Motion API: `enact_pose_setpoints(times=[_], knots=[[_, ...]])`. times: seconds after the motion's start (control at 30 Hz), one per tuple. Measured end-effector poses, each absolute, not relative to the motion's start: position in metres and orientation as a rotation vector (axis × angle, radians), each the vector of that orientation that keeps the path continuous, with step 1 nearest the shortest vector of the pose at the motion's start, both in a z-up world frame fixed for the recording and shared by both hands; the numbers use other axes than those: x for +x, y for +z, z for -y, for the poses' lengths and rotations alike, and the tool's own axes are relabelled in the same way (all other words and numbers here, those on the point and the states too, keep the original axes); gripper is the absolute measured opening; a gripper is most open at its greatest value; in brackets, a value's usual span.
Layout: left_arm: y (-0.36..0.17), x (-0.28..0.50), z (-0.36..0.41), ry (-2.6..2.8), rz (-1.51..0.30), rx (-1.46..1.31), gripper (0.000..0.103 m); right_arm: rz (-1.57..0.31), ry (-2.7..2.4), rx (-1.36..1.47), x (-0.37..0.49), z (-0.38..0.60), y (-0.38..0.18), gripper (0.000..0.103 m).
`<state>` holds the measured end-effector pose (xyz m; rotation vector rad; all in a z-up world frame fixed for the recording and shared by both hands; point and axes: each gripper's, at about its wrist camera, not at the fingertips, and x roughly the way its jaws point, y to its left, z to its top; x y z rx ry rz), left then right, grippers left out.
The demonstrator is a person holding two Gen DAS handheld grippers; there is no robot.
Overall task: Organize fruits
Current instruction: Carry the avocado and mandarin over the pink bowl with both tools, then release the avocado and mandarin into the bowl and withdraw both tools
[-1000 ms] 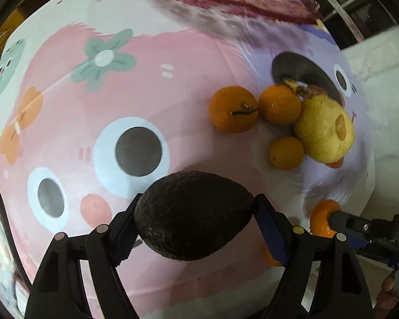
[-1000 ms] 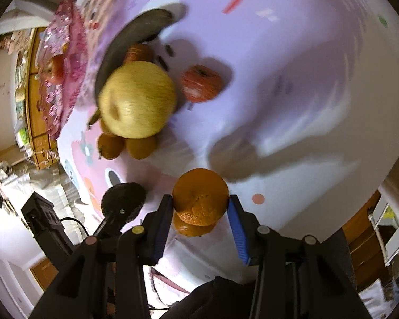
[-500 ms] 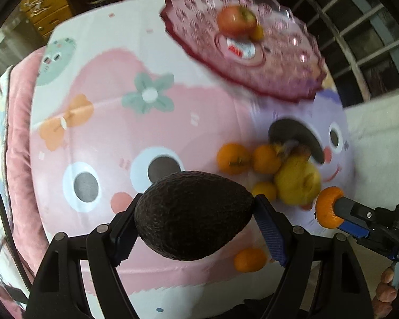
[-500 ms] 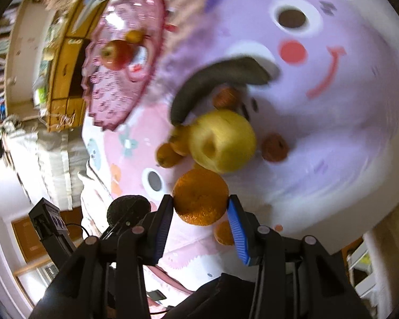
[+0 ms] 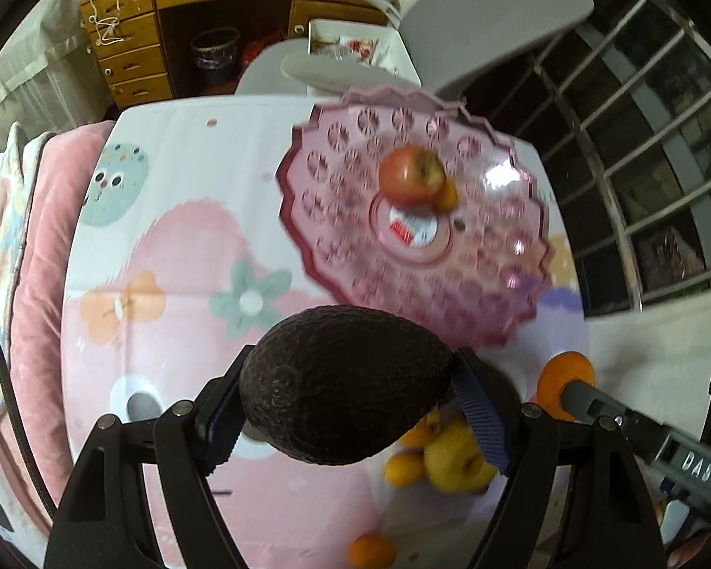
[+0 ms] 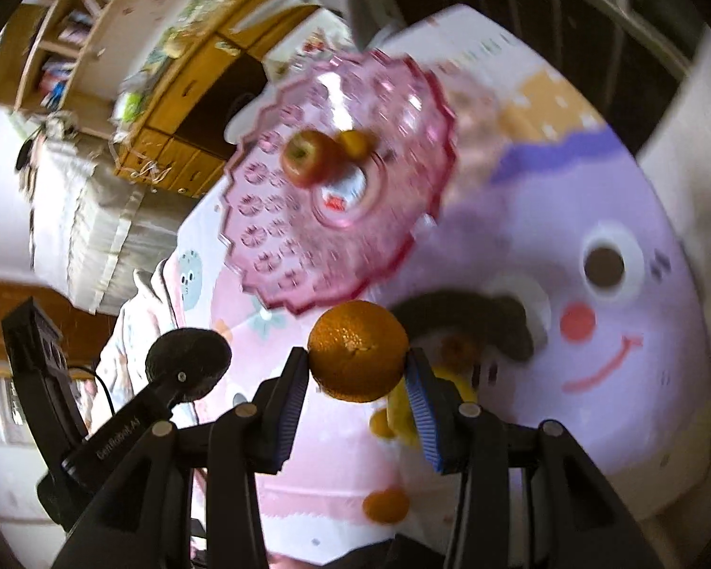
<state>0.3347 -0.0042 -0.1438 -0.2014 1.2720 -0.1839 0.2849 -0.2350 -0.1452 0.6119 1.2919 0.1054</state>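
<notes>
My left gripper (image 5: 346, 408) is shut on a dark avocado (image 5: 343, 381), held high above the table. My right gripper (image 6: 358, 379) is shut on an orange (image 6: 358, 350); the same orange (image 5: 566, 381) shows at the right of the left wrist view. The avocado (image 6: 187, 362) shows at the left of the right wrist view. A pink scalloped fruit plate (image 5: 355, 218) (image 6: 270, 218) at the table's far side holds a red apple (image 5: 411, 174) (image 6: 308, 156) and a small orange (image 5: 448, 194) (image 6: 355, 142). Below the grippers lie a yellow pear (image 5: 455, 462), small oranges (image 5: 405, 468) and one loose orange (image 5: 372, 552) (image 6: 386, 505).
The table wears a pink and purple cartoon cloth (image 5: 175, 246) (image 6: 592, 218). A dark banana (image 6: 464, 313) lies on the purple part. A wooden drawer cabinet (image 5: 132, 61) and a grey chair (image 5: 355, 66) stand behind the table; window bars (image 5: 649, 142) at right.
Both grippers have risen and tilted up with their fruit still gripped. The pink plate has come fully into view, and the loose fruit pile has slid down behind the fingers.
</notes>
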Motion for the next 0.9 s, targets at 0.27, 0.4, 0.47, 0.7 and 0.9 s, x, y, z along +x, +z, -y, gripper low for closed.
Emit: enact_pose_setpoints(times=[0.27, 0.4, 0.47, 0.7, 0.9], knots=[[-0.163, 0.358, 0.019, -0.164, -1.234, -0.271, 0.079, -1.206, 0.180, 0.442, 0.317, 0.234, -0.148, 0.042], [-0.175, 0.366, 0.024, -0.138, -1.226, -0.293, 0.079, -1.205, 0.194, 0.404, 0.332, 0.235, -0.157, 0.042], [-0.180, 0.369, 0.027, -0.132, -1.231, -0.298, 0.079, -1.213, 0.197, 0.386, 0.337, 0.235, -0.162, 0.042], [-0.191, 0.375, 0.034, -0.125, -1.248, -0.304, 0.079, -1.232, 0.198, 0.332, 0.345, 0.233, -0.171, 0.042], [-0.199, 0.379, 0.039, -0.118, -1.261, -0.312, 0.080, -1.244, 0.184, 0.329, 0.349, 0.237, -0.177, 0.044]])
